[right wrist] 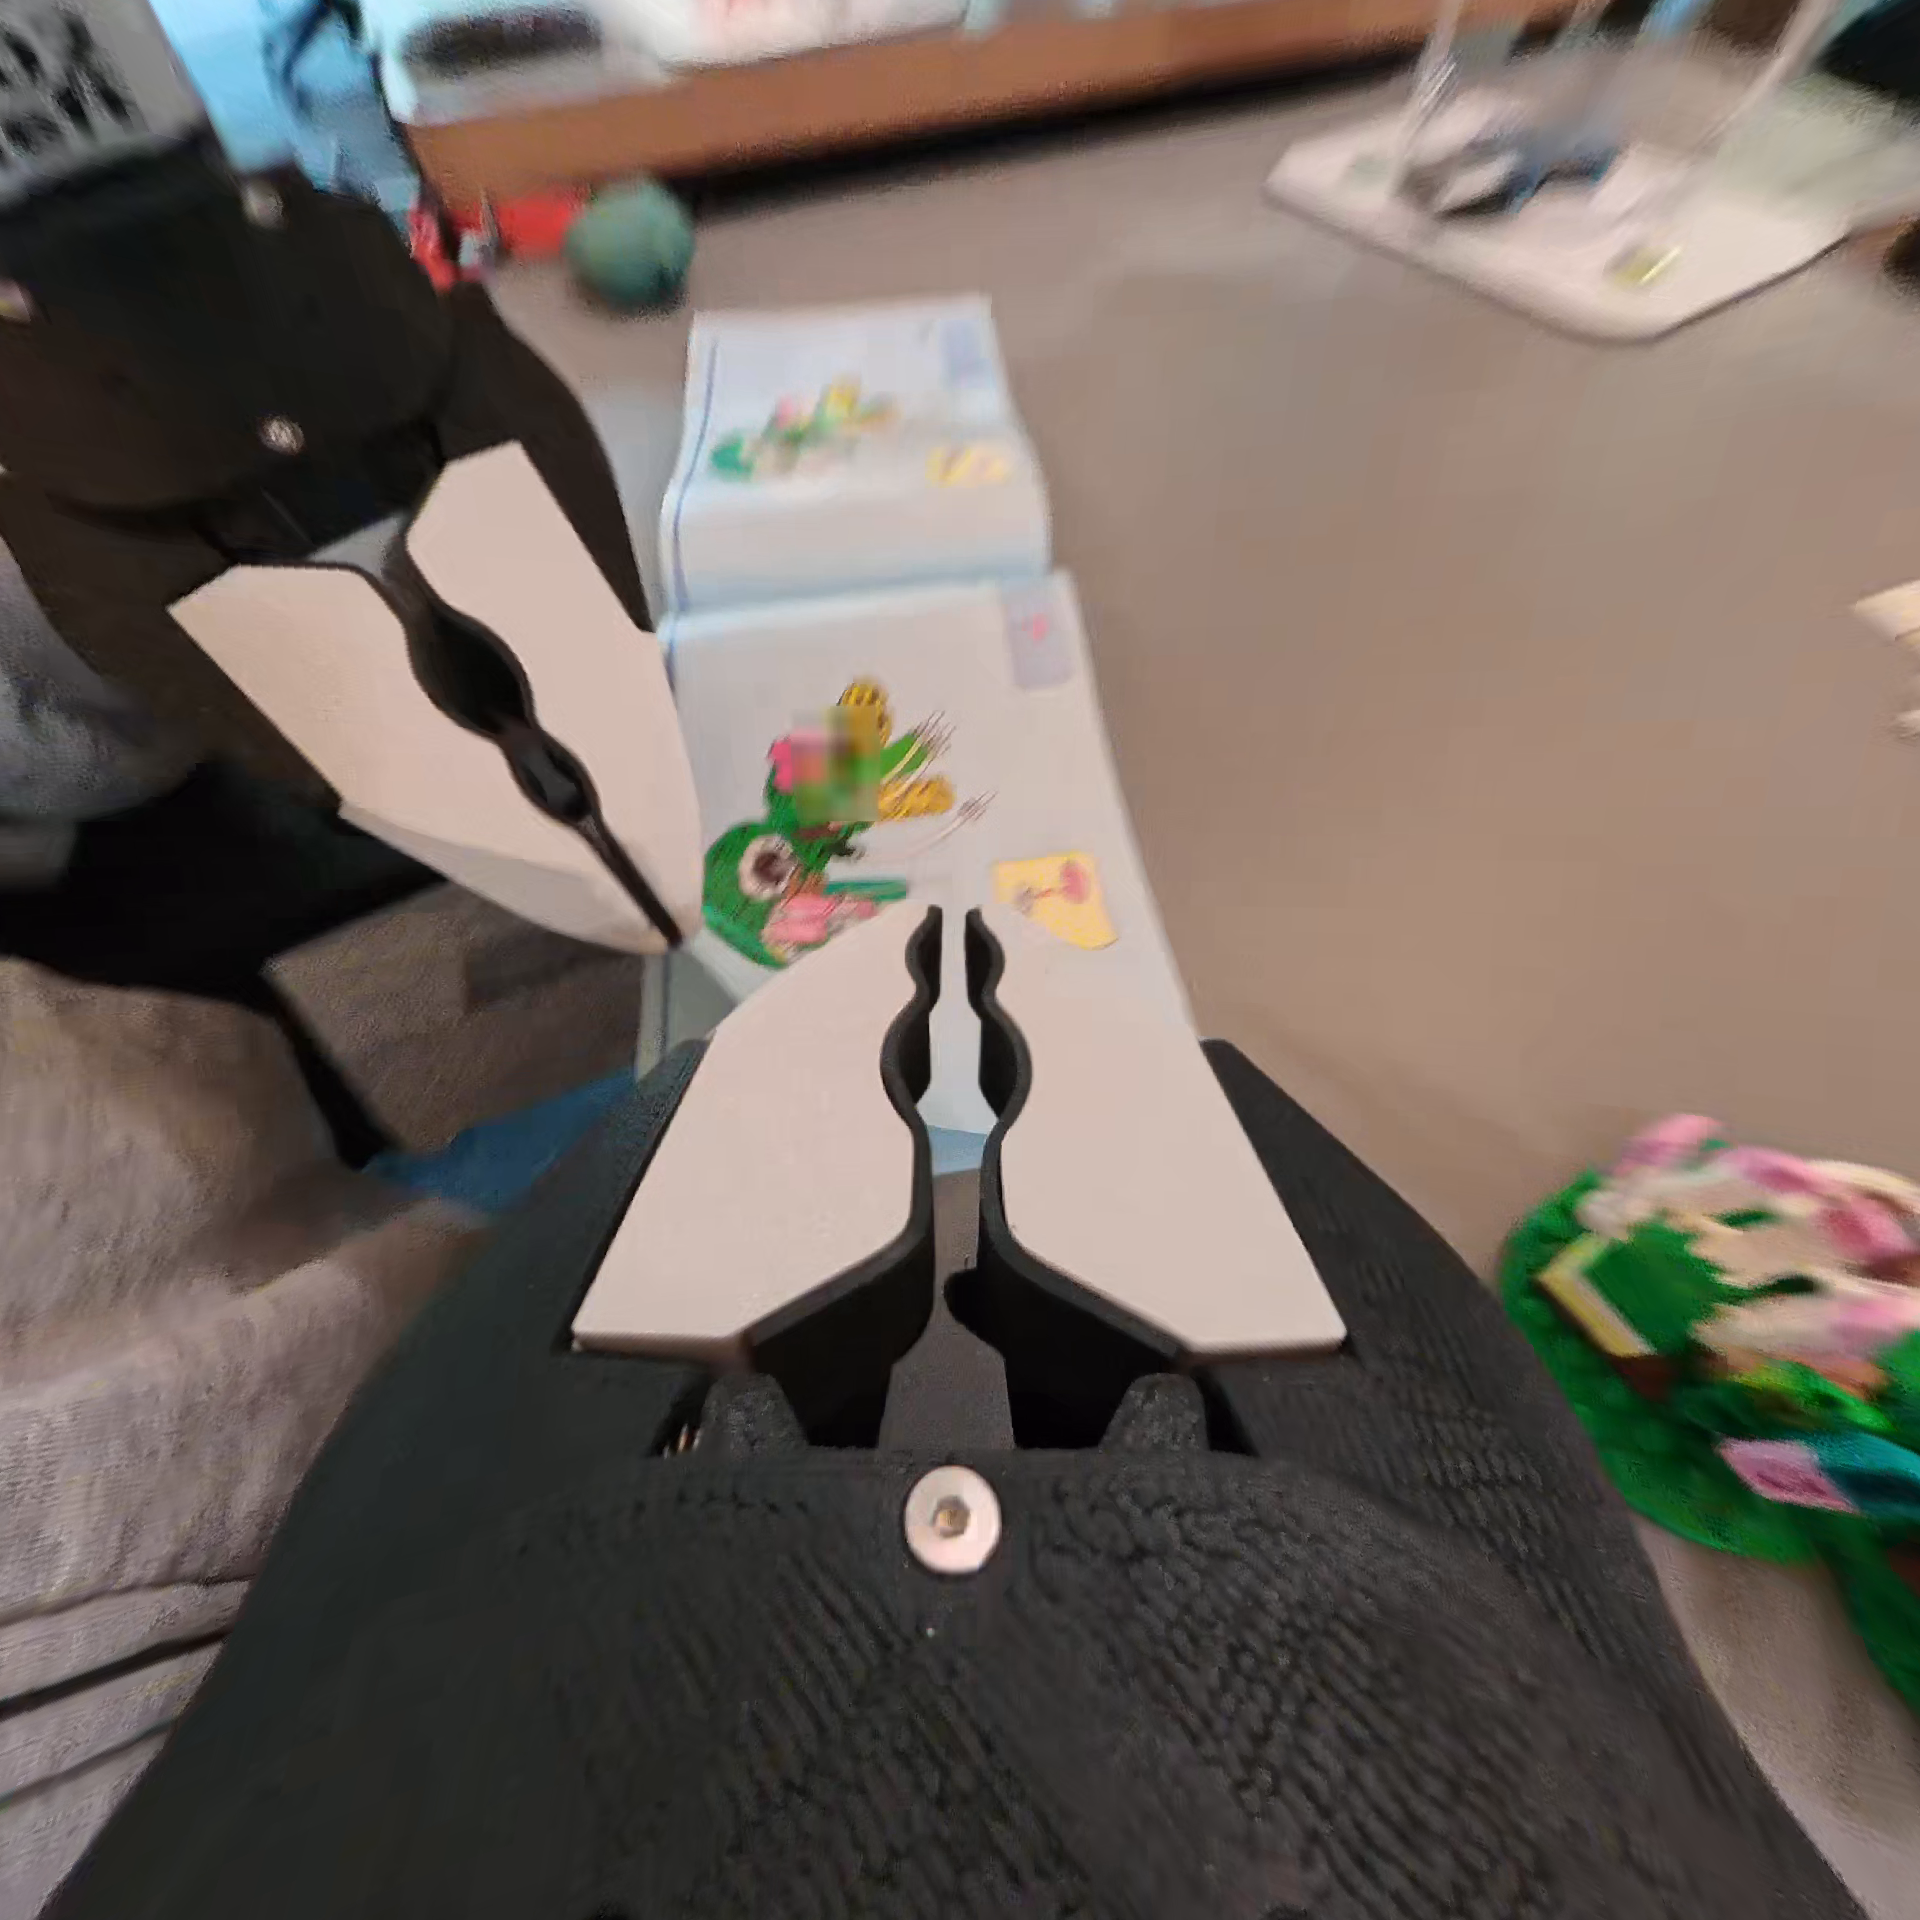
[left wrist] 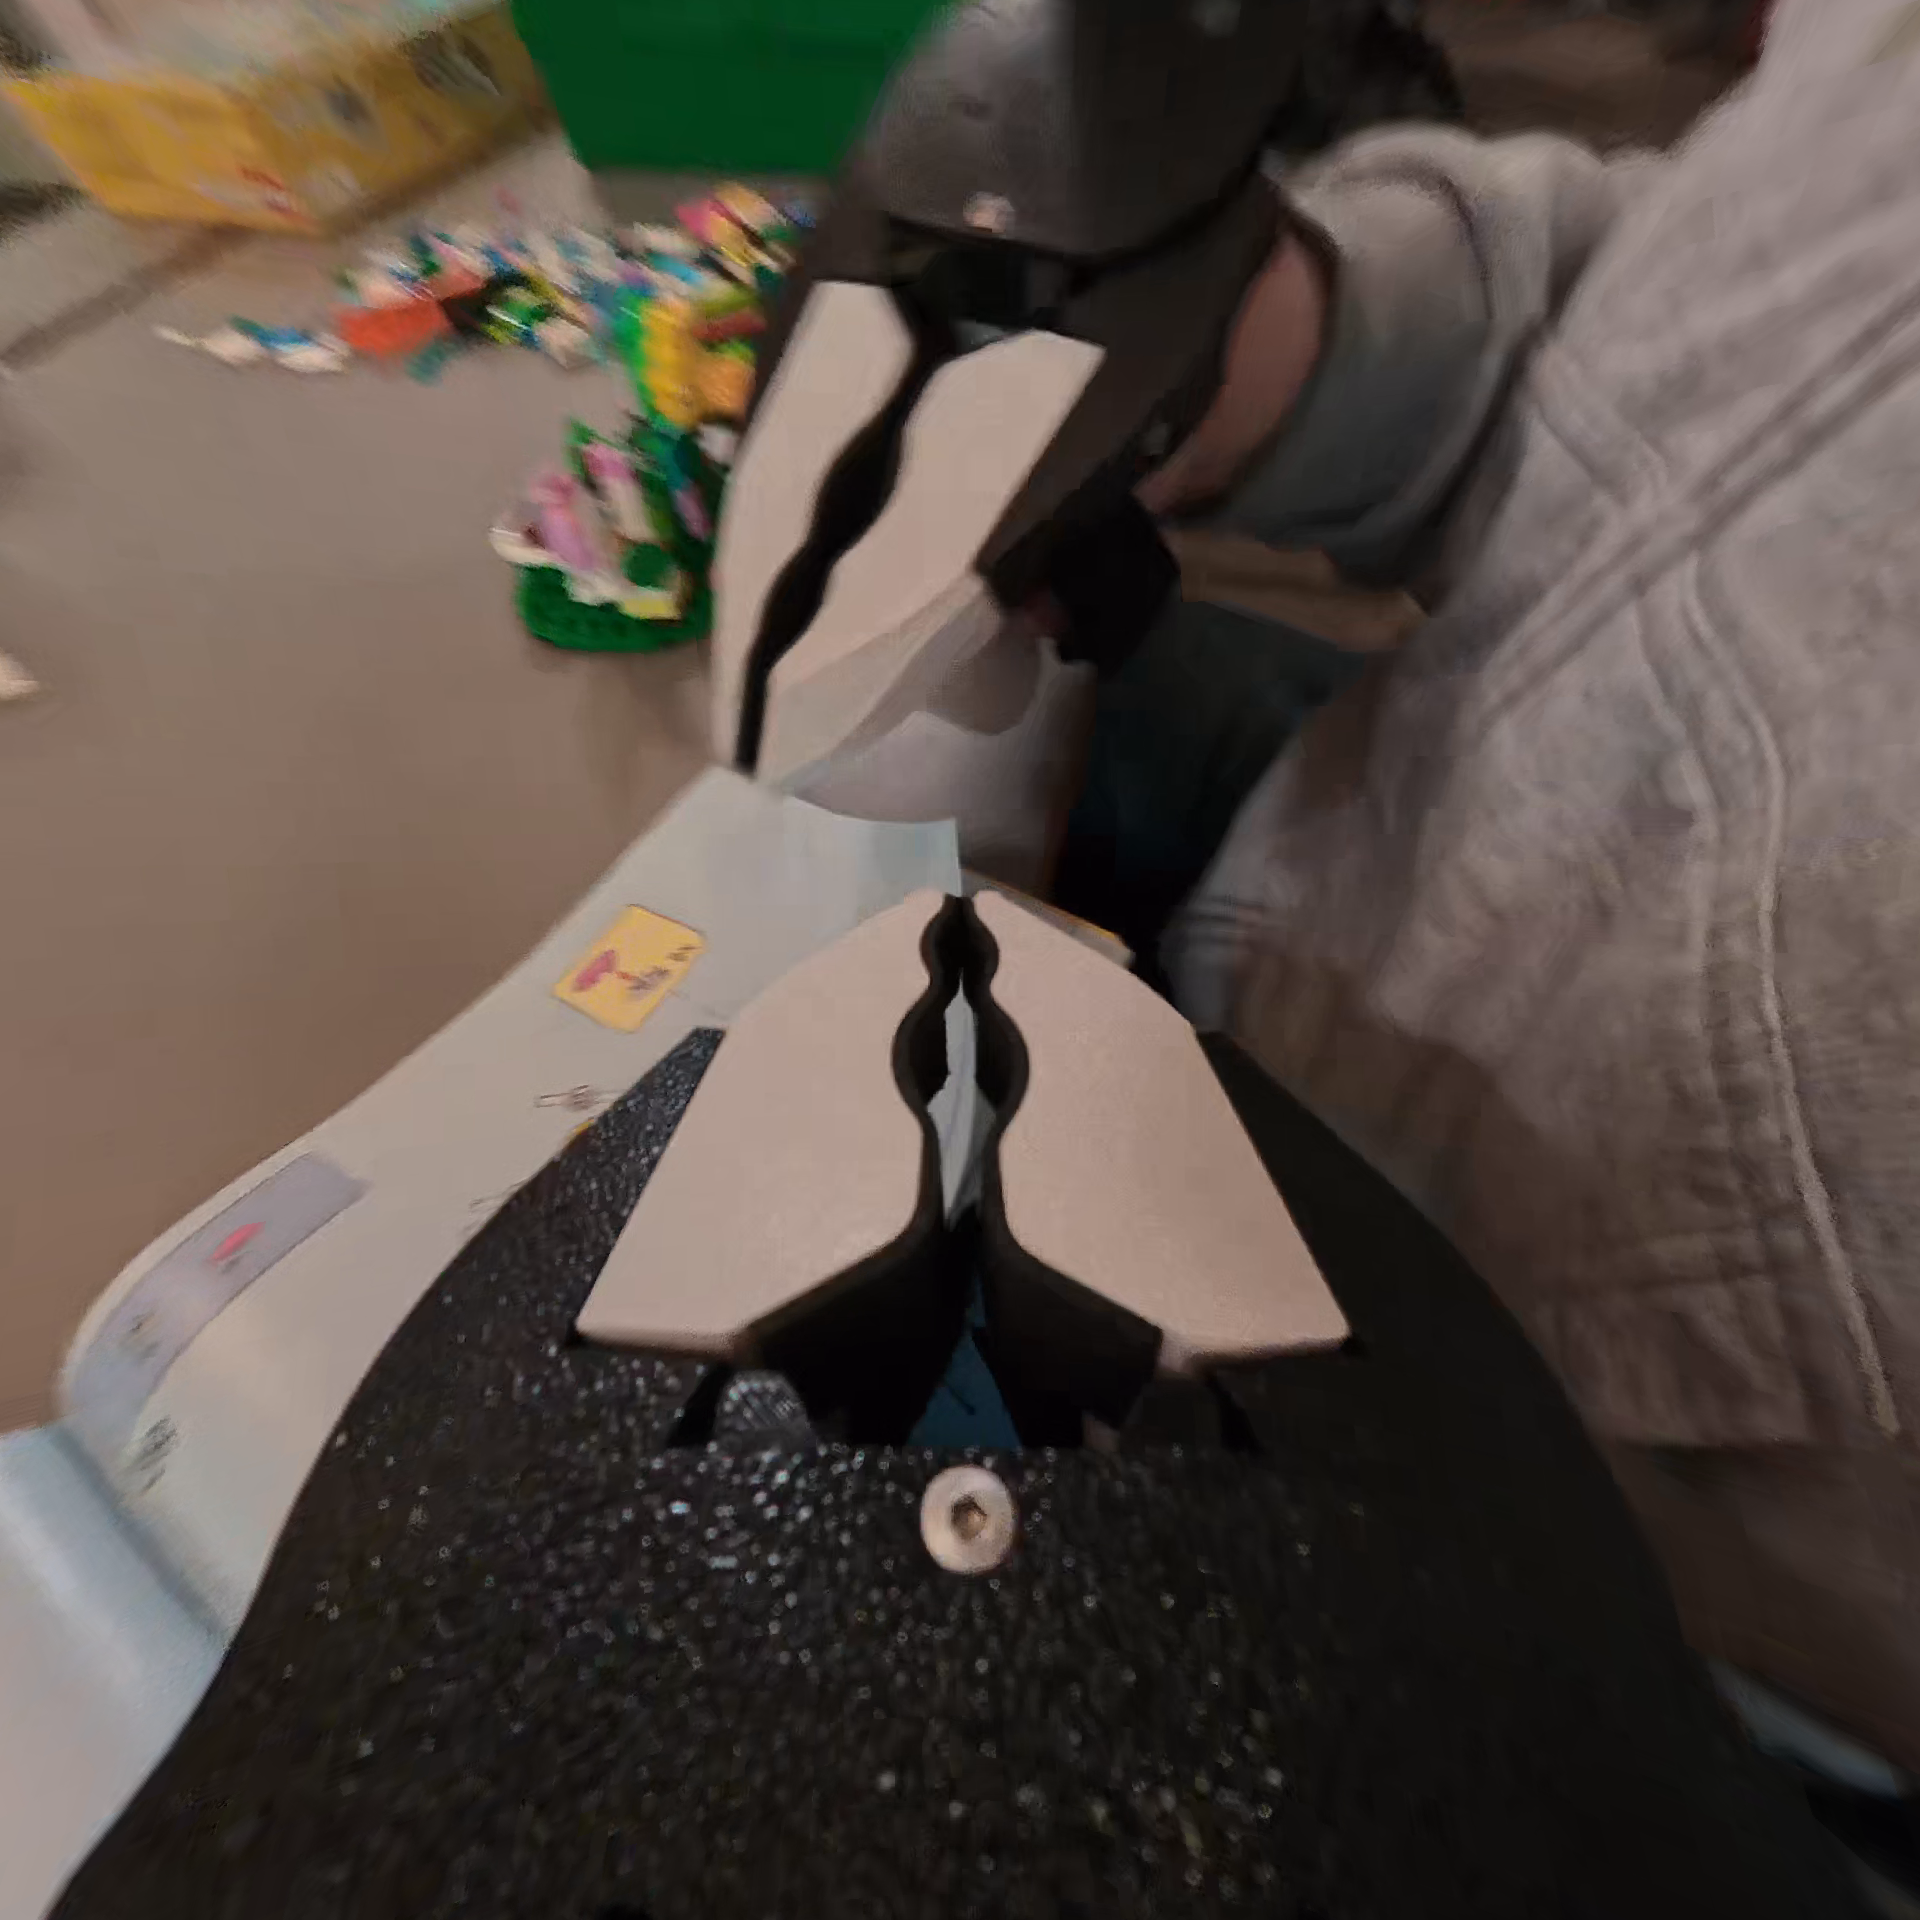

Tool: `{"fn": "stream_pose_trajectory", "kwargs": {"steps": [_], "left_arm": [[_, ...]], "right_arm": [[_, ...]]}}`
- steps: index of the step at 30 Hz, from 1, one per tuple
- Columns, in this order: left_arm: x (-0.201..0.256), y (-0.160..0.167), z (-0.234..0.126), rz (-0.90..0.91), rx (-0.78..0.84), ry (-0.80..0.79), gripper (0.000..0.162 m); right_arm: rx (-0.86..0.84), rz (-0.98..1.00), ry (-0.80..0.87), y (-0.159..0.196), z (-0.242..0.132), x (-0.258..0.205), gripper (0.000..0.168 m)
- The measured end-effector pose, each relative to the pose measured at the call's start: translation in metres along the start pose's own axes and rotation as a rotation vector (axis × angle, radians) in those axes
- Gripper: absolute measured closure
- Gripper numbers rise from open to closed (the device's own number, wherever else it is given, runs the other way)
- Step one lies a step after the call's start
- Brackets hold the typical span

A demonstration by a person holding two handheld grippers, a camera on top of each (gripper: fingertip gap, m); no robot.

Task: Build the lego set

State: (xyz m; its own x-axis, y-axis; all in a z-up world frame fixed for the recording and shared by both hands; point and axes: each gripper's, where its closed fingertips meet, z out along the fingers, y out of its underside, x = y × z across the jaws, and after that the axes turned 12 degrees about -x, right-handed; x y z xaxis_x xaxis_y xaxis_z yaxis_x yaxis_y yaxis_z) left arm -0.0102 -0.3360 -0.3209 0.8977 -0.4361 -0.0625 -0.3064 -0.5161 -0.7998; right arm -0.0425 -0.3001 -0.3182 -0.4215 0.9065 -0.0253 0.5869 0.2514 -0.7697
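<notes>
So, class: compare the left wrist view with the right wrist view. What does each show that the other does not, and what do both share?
Only the left wrist view shows the yellow box, the green bin and the pile of loose bricks. Only the right wrist view shows the teal ball and the wooden shelf edge. Both share the open instruction booklet, the green lego model, the left gripper, apparently shut, and the right gripper, with a narrow gap.

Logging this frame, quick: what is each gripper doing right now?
Left gripper: jaws shut, apparently on a page of the white instruction booklet.
Right gripper: jaws slightly open, holding nothing.
</notes>
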Motion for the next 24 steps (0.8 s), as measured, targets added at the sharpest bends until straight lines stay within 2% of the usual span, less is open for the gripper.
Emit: {"fn": "stream_pose_trajectory", "kwargs": {"steps": [4, 8, 12, 15, 18, 19, 21, 22, 24], "left_arm": [[-0.058, -0.004, -0.043, -0.246, 0.175, -0.303, 0.162], [-0.114, 0.035, -0.109, -0.554, 0.277, -0.649, 0.162], [-0.136, 0.102, -0.161, -0.706, 0.135, -0.959, 0.162], [-0.138, 0.139, -0.184, -0.758, 0.015, -1.072, 0.162], [-0.134, 0.148, -0.198, -0.726, -0.032, -1.129, 0.162], [-0.132, 0.146, -0.203, -0.703, -0.040, -1.154, 0.156], [-0.128, 0.135, -0.210, -0.630, -0.048, -1.194, 0.131], [-0.124, 0.124, -0.210, -0.566, -0.046, -1.195, 0.125], [-0.111, 0.092, -0.190, -0.382, -0.033, -1.102, 0.133]], "right_arm": [[0.154, 0.018, 0.122, -0.015, -0.031, 0.021, 0.165], [0.187, 0.005, 0.185, -0.015, -0.041, 0.024, 0.166], [0.166, -0.011, 0.174, -0.013, -0.036, 0.015, 0.165], [0.171, -0.014, 0.159, -0.014, -0.035, 0.009, 0.166], [0.209, -0.012, 0.176, -0.019, -0.039, 0.010, 0.166], [0.220, -0.008, 0.184, -0.019, -0.041, 0.011, 0.166], [0.237, 0.006, 0.199, -0.020, -0.045, 0.014, 0.165], [0.246, 0.012, 0.207, -0.021, -0.047, 0.015, 0.165], [0.260, 0.018, 0.214, -0.023, -0.049, 0.016, 0.165]]}}
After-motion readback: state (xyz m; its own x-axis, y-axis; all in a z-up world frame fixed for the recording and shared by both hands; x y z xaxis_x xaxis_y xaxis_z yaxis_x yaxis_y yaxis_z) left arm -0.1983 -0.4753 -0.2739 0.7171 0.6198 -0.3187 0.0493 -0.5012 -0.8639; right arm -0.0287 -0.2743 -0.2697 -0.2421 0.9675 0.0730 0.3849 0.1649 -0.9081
